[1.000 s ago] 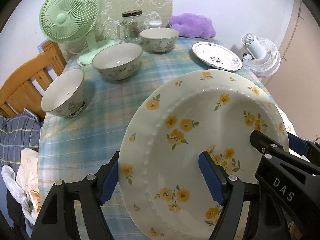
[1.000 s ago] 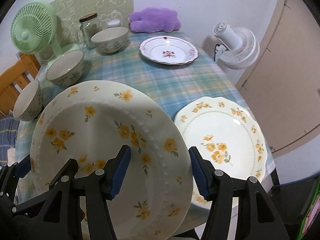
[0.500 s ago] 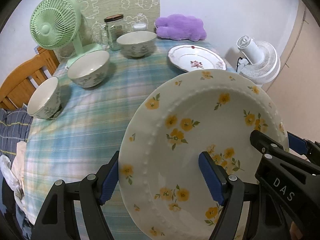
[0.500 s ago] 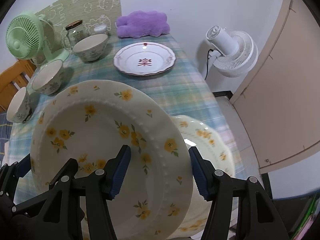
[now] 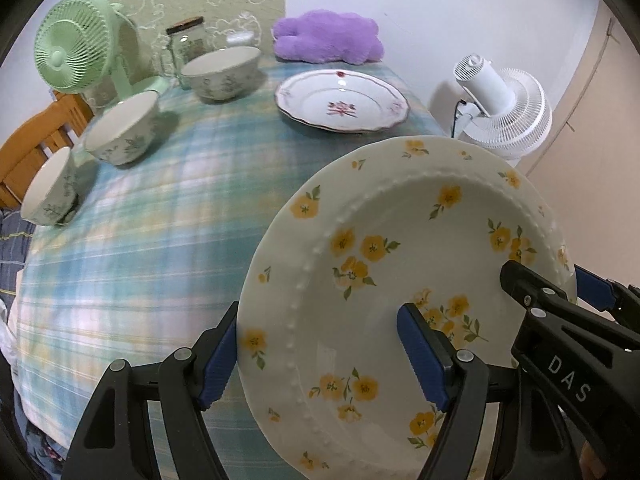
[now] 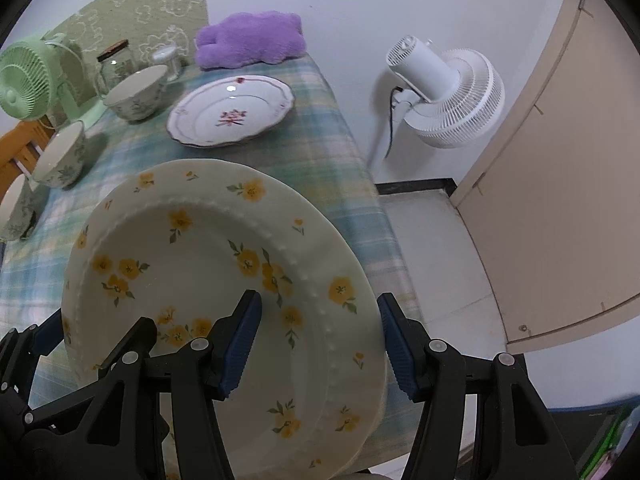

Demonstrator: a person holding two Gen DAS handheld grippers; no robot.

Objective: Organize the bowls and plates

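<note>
A large cream plate with yellow flowers (image 5: 380, 280) (image 6: 192, 272) hangs tilted above the checked tablecloth (image 5: 160, 248), carried by both grippers. My left gripper (image 5: 318, 336) is shut on its left rim, one pad under the edge and one on the face. At the opposite rim my right gripper (image 6: 318, 304) is shut the same way, and it also shows in the left wrist view as the right gripper (image 5: 560, 284). A white plate with a red flower (image 5: 342, 100) (image 6: 230, 110) lies further back. Three floral bowls (image 5: 220, 68) (image 5: 122, 128) (image 5: 50, 188) stand along the left.
At the back stand a green fan (image 5: 76, 44), a glass jar (image 5: 186, 44) and a purple plush (image 5: 328, 38). A white fan (image 6: 444, 96) and a beige door (image 6: 560, 160) are right of the table edge. A wooden chair (image 5: 32, 144) is on the left.
Both grippers moved right along the table with the plate between them. A scalloped yellow-flowered plate on the table's right side has slid out of sight under the carried plate.
</note>
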